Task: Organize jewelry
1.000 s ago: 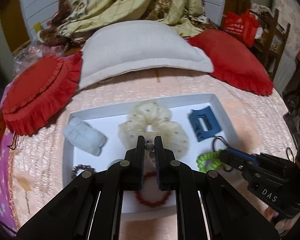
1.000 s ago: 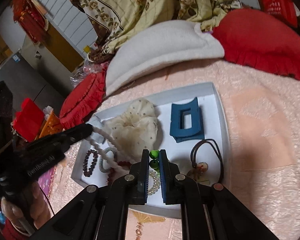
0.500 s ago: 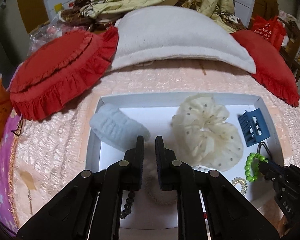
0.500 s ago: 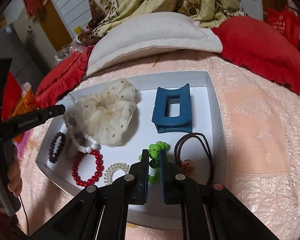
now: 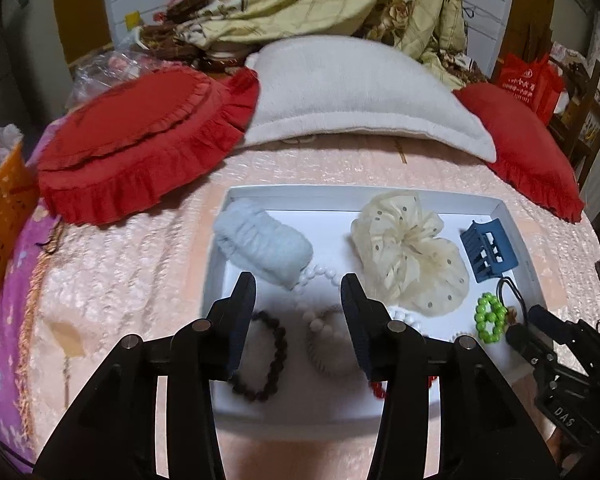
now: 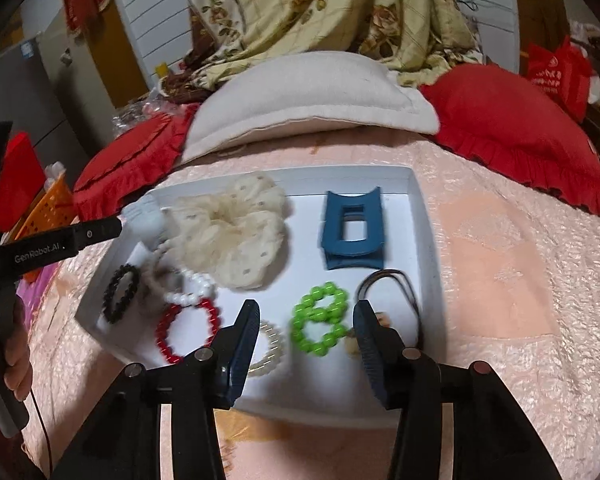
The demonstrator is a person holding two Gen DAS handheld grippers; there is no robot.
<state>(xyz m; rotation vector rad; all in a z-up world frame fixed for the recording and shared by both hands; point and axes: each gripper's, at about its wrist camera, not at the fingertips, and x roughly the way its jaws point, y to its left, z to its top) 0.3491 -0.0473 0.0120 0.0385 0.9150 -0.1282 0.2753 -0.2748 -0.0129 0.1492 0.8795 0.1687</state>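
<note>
A white tray [image 5: 380, 194] [image 6: 416, 216] lies on the pink bedspread. It holds a cream scrunchie [image 5: 410, 250] [image 6: 232, 232], a pale blue scrunchie [image 5: 262, 244], a blue hair claw [image 5: 488, 250] [image 6: 352, 232], a green bead bracelet [image 5: 490, 320] [image 6: 320, 320], a white bead strand [image 5: 320, 274] [image 6: 190, 290], a dark bead bracelet [image 5: 266, 356] [image 6: 120, 294], a red bead bracelet [image 6: 186, 330], a pearl bracelet [image 6: 268, 350] and a dark cord [image 6: 392, 292]. My left gripper [image 5: 298, 292] is open and empty over the white strand. My right gripper [image 6: 306, 322] is open and empty around the green bracelet.
A white pillow [image 5: 360, 92] and two red cushions [image 5: 140, 136] [image 5: 524, 148] lie behind the tray. An orange basket [image 5: 4, 216] stands at the far left. A floral quilt [image 5: 328, 0] is heaped at the back.
Both grippers have opened. The left let go of the white bead strand, which now lies in the tray. The right let go of the green bracelet, which now lies in the tray.
</note>
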